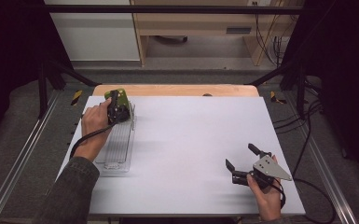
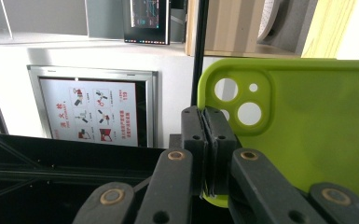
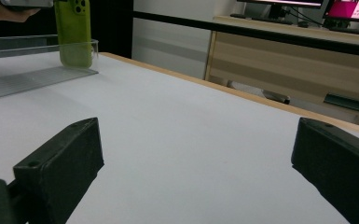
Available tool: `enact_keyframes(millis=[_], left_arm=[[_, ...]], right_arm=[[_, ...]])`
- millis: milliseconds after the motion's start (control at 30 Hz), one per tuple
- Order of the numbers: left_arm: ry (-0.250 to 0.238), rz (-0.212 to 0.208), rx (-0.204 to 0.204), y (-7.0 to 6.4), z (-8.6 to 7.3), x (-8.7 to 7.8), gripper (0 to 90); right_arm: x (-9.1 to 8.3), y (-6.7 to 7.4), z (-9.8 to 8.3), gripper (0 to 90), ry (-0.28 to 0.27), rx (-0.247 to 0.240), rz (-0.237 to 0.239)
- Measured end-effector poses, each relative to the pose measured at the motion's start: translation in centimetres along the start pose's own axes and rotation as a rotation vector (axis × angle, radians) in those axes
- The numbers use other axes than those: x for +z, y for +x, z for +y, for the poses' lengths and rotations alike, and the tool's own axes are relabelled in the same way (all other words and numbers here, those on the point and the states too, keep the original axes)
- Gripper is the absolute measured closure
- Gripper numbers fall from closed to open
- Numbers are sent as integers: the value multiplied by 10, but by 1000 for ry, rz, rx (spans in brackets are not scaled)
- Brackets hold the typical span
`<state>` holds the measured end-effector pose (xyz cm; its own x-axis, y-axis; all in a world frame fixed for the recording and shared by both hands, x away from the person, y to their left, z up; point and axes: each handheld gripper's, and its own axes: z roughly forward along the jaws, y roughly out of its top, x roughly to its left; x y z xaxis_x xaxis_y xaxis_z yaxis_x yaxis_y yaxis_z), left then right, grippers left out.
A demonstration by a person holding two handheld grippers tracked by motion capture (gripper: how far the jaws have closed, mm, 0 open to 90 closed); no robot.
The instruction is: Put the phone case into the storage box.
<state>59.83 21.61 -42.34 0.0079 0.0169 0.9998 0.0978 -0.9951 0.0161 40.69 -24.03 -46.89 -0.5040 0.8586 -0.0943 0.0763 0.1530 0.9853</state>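
Note:
A lime-green phone case [image 2: 307, 130] with round camera holes stands on edge, and my left gripper [image 2: 206, 122] is shut on its rim. From above, that left gripper [image 1: 116, 108] holds the green phone case [image 1: 121, 96] at the far end of a clear plastic tray [image 1: 116, 145] on the table's left side. In the right gripper view the green case [image 3: 73, 32] stands upright inside the clear tray [image 3: 37, 77], far off at the upper left. My right gripper [image 1: 243, 158] rests near the table's front right, jaws wide apart with nothing between them.
A white mat [image 1: 191, 140] covers the table; a wooden table edge [image 1: 177, 89] shows at the back. Cables [image 1: 307, 135] trail off the right side. Black frame posts stand at both back corners, with cabinets beyond.

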Motion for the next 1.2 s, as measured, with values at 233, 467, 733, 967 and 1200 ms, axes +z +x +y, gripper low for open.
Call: enact_keyframes(millis=[233, 467, 733, 967, 1200], left_arm=[[-4, 2, -4, -2, 0, 0, 878], [-12, 9, -13, -4, 1, -2, 878], [-16, 11, -12, -5, 1, -2, 877], [-25, 10, -4, -5, 4, -2, 876], [-31, -5, 5, -4, 5, 1, 875]], right_arm=[[0, 0, 0, 22, 2, 0, -1], [0, 0, 0, 23, 4, -1, -3], [1, 1, 0, 23, 7, -2, -2], [1, 1, -1, 23, 7, -1, -2], [1, 1, -1, 23, 9, -3, -2]])
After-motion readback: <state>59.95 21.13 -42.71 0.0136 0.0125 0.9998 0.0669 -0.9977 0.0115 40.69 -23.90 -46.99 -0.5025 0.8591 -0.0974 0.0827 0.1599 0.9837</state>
